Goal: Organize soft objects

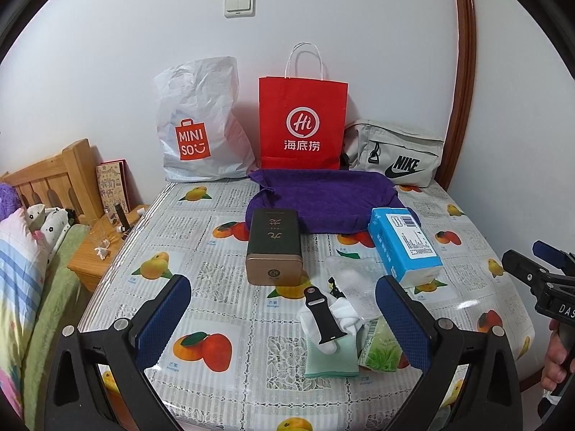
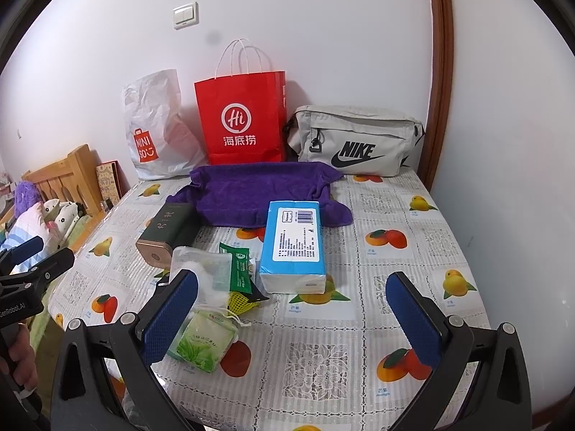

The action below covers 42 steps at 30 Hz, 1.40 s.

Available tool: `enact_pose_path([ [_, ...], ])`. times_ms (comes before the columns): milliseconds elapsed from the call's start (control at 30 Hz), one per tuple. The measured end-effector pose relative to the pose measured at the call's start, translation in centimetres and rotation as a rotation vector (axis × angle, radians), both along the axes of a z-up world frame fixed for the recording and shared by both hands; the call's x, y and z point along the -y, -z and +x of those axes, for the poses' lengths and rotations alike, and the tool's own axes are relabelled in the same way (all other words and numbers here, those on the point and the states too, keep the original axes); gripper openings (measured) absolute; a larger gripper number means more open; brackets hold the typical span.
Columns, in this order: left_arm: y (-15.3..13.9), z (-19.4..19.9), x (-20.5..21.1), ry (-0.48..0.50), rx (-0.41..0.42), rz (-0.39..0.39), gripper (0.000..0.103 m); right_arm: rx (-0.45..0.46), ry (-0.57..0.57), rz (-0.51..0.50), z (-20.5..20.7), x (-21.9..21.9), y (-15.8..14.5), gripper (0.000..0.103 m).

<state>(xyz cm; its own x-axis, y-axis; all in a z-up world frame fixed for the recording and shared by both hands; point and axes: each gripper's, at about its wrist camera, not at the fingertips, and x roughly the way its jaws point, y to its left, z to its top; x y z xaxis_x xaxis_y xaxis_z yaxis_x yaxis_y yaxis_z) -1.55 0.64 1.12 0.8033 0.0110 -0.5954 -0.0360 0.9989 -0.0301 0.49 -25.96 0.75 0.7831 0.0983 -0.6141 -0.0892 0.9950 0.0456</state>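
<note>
- Purple towel point(image 1: 323, 201) bunched at 12 o'clock on the table point(image 1: 201, 301), just in front of the red paper bag point(image 1: 303, 122); near edge touching the dark tin point(image 1: 274, 248) and the blue tissue pack point(image 1: 404, 244).
- Blue tissue pack lying flat at 2 o'clock from table centre in the left wrist view, label side up.
- Small clutter at 5 o'clock from the tin: white socks point(image 1: 341, 323) with a black watch strap point(image 1: 320, 319) laid across, on a pale green cloth point(image 1: 330, 359); green tissue packet point(image 1: 379, 348) just beside, touching the cloth.
- Clear cotton-pad pouch point(image 2: 203, 267) and green wipes packet point(image 2: 239, 267) between tin and tissue pack; yellow mesh item point(image 2: 240, 301) near them.
- Left gripper point(image 1: 284, 323) released, jaws wide apart, hovering over the near table edge, clutter showing between the fingers; nothing gripped.
- Right gripper point(image 2: 291, 316) likewise spread wide, empty, fingers framing bare tablecloth at 6 o'clock from the tissue pack.
- White Miniso bag point(image 1: 196, 125) at 11 o'clock, grey Nike pouch point(image 1: 395, 154) at 1 o'clock, both against the wall.
- Wooden nightstand point(image 1: 97, 251) and bed with pillows point(image 1: 21, 244) off at 9 o'clock.
</note>
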Motion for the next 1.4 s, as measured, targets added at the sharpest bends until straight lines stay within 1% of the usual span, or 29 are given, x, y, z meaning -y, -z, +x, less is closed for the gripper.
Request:
enact_pose_path([
  [1400, 0.15, 0.13, -0.06, 0.002, 0.004, 0.003, 0.103, 0.008, -0.014, -0.001, -0.15, -0.65, -0.13, 0.103],
])
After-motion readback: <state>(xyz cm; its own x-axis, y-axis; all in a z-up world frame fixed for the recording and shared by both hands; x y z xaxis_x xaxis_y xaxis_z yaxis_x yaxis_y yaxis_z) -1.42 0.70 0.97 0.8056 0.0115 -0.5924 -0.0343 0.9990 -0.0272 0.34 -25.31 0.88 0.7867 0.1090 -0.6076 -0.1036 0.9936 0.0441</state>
